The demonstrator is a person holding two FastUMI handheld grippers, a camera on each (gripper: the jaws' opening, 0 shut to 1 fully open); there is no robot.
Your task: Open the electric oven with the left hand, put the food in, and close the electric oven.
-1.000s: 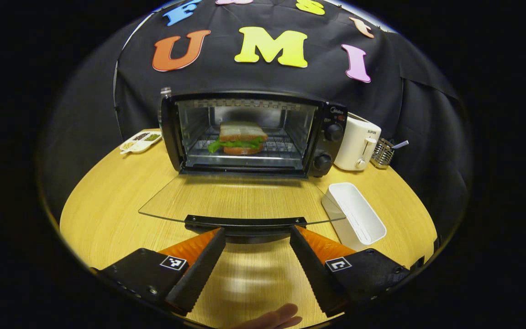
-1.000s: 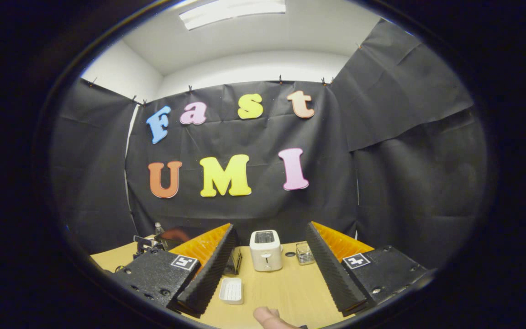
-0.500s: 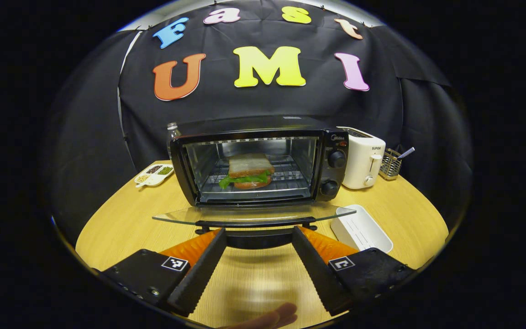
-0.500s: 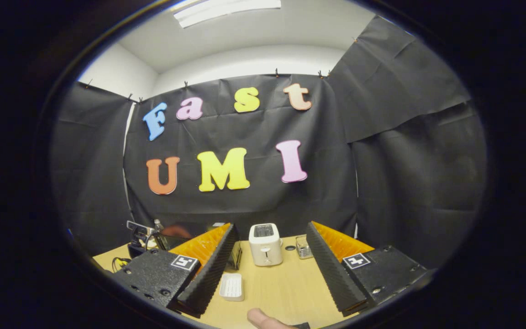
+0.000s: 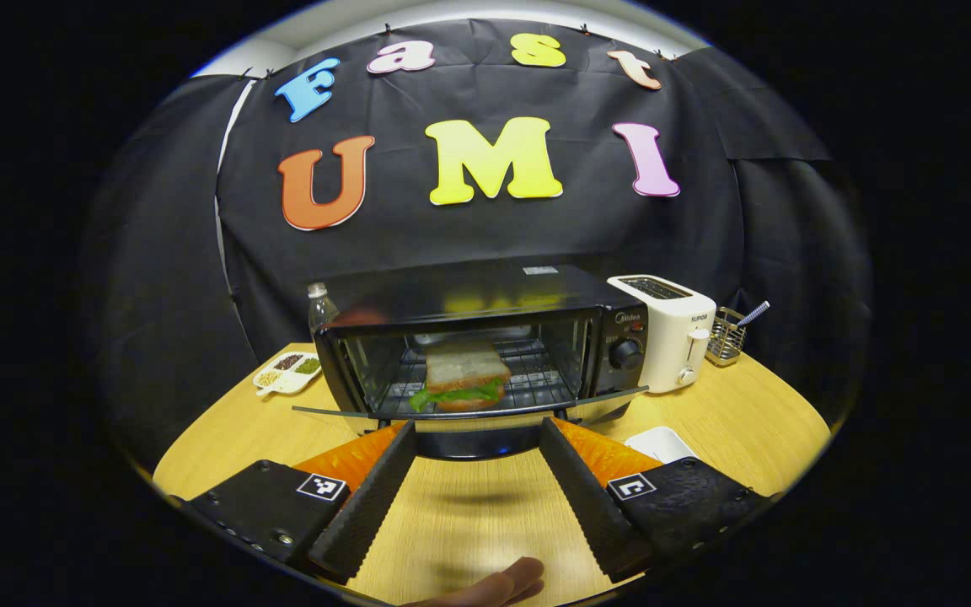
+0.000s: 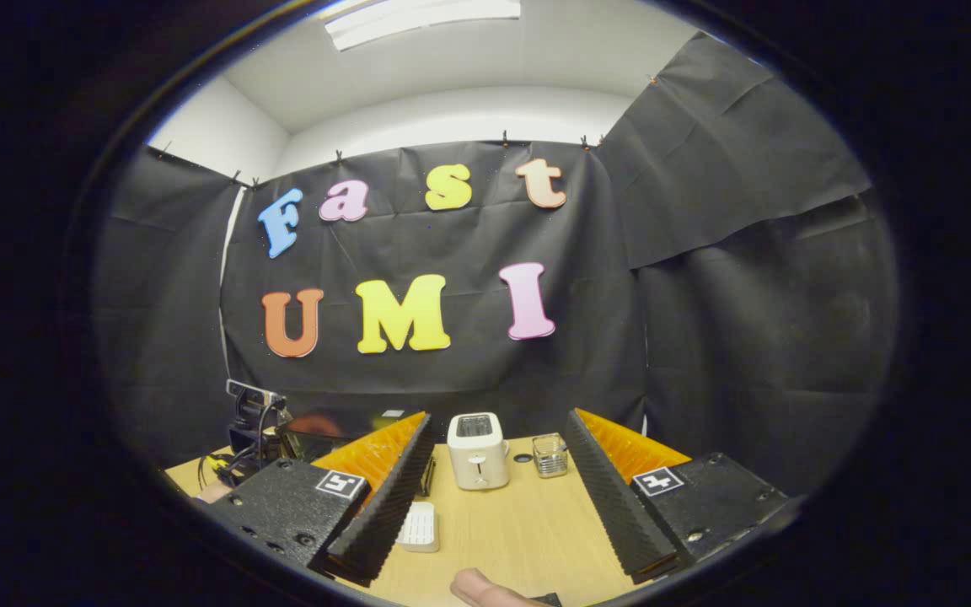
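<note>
The oven [image 5: 485, 337] stands at the middle of the wooden table [image 5: 730, 413], and everything else is placed around it. Its glass door [image 5: 469, 413] is partly raised, hanging at a slant between flat and closed, with the dark handle [image 5: 473, 440] along its front edge. Inside the oven, a sandwich [image 5: 462, 377] with a green leaf sticking out rests on the wire rack, seen through the tilted glass.

The left gripper [image 5: 477, 438] sits just in front of the oven, at the door's handle. Its fingers are spread wide apart, one on each side of the handle, and they pinch nothing; whether they touch the handle's underside cannot be told.

To the right of the oven stands a white toaster [image 5: 671, 331], and beyond that a small wire basket [image 5: 726, 335] with a utensil in it. In front of the oven's right corner lies a white tray [image 5: 658, 443], partly hidden behind the gripper. To the left of the oven lies a divided dish [image 5: 285, 373] with small heaps of food, and a clear bottle [image 5: 321, 308] stands behind the oven's left corner.

The right gripper [image 6: 498, 468] is held well to the right of the oven, above the table, fingers spread and empty, facing the toaster [image 6: 477, 449]. A fingertip [image 6: 481, 586] shows at the lower edge of the right gripper view.
</note>
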